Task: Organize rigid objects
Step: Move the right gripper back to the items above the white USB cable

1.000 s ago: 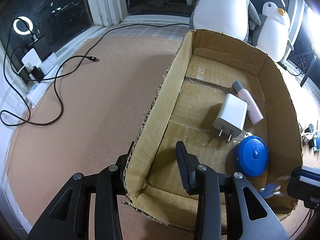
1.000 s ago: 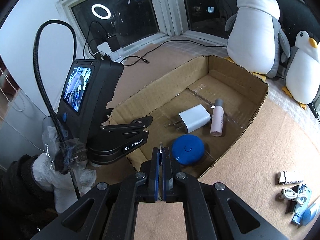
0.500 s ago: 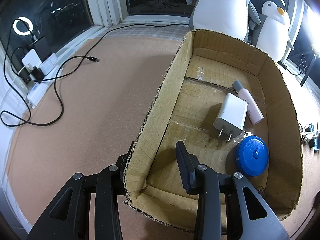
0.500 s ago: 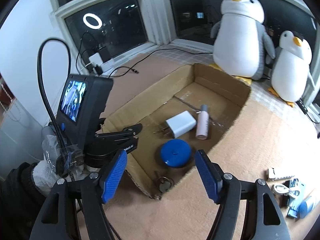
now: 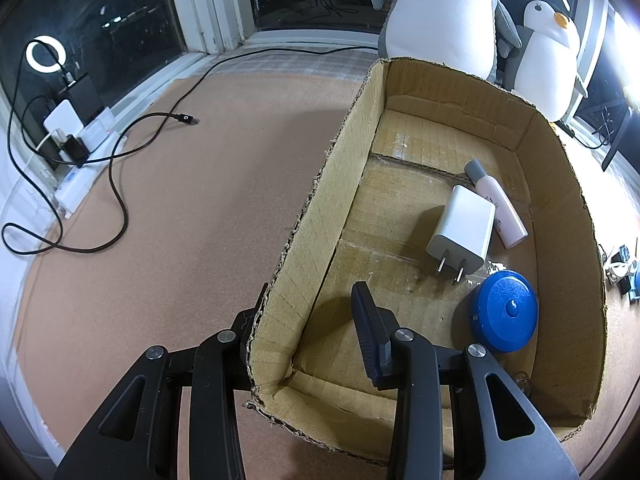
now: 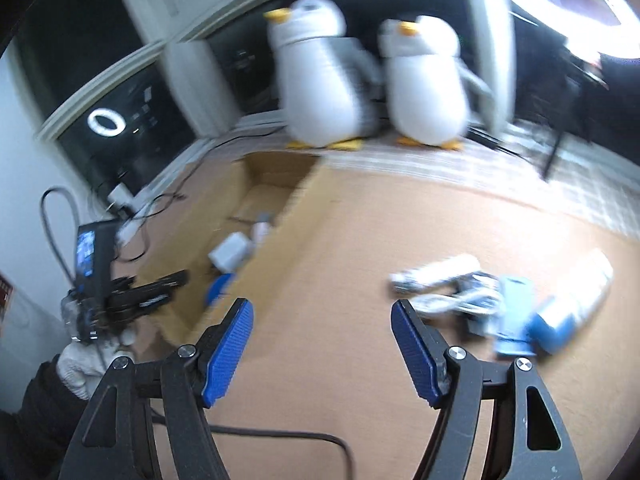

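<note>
1. Left wrist view is the sharp one. The left tool (image 5: 304,320) is clamped on the near-left wall of the cardboard box (image 5: 316,216), one finger outside the wall and one inside, pads narrow on the cardboard.
2. Only this view lets you see properly into the box: a white charger (image 5: 462,236) lying flat with its prongs toward the camera, a pink bottle (image 5: 500,210) with a grey cap touching the charger's far side, and a blue round case (image 5: 504,310) just beside the prongs, near the right wall. Something small and metallic sits in the near-right corner, half hidden behind the tool, can't tell what.
3. Also only here: the black cable (image 5: 120,184) looping over the tan worktop (image 5: 180,220) to a power strip (image 5: 76,188) by the window.
4. Right wrist view is motion-blurred, but it shows what the left one barely catches at its edge: the loose pile (image 6: 500,304) still out on the worktop, well apart from the box. There's a white stick-like item, a tangle of white cord, a light blue piece and a white-and-blue bottle (image 6: 576,304).
5. The right tool (image 6: 322,344) stands wide with blue pads and nothing between them, over bare worktop between box and pile; its jaws were just opening.
6. The right view also shows the gloved left hand (image 6: 86,364) and both penguin plushies (image 6: 320,72) whole.
</note>
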The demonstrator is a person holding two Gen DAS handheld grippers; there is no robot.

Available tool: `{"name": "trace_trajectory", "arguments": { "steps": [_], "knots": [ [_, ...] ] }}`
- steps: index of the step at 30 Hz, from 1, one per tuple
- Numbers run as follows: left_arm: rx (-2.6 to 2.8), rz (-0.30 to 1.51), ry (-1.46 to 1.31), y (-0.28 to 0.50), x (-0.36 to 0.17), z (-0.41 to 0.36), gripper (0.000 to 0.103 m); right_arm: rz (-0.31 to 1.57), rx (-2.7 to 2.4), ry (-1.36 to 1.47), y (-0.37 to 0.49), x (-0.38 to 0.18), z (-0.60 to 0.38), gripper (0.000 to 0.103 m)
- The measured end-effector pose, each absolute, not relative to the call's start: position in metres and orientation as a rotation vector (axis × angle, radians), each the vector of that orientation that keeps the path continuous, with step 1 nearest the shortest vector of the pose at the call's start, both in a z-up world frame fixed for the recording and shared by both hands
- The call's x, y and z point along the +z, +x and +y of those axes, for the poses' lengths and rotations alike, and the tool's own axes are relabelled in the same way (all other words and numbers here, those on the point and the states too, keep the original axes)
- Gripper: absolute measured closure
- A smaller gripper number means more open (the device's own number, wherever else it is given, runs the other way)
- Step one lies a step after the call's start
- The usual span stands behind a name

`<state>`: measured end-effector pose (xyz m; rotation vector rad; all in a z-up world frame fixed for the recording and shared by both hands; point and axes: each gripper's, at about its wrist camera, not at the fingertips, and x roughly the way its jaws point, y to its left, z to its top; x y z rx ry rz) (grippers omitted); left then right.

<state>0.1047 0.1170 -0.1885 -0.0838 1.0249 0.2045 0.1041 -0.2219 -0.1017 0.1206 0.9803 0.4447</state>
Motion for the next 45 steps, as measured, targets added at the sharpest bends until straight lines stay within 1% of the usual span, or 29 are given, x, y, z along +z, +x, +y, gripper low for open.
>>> {"name": "trace_trajectory", "arguments": {
  "steps": [7, 13, 25, 40, 45],
  "knots": [
    [0.207, 1.027, -0.078, 0.106, -0.188, 0.118, 0.067, 1.011, 0.356, 0.166, 0.126, -0.122, -0.277, 0.035],
    [0.207, 1.027, -0.078, 0.105, -0.188, 0.118, 0.066, 1.06, 0.366, 0.179, 0.149, -0.142, -0.286, 0.035],
    [0.209, 1.025, -0.077, 0.104, -0.189, 0.118, 0.066, 1.099, 0.388, 0.131, 0.166, -0.158, -0.278, 0.035],
    [0.21, 1.025, -0.077, 0.105, -0.189, 0.117, 0.066, 1.171, 0.555, 0.11, 0.134, -0.161, -0.242, 0.036],
    [0.211, 1.026, -0.077, 0.105, -0.189, 0.116, 0.066, 1.194, 0.616, 0.1, 0.125, -0.163, -0.226, 0.038]
  ]
}}
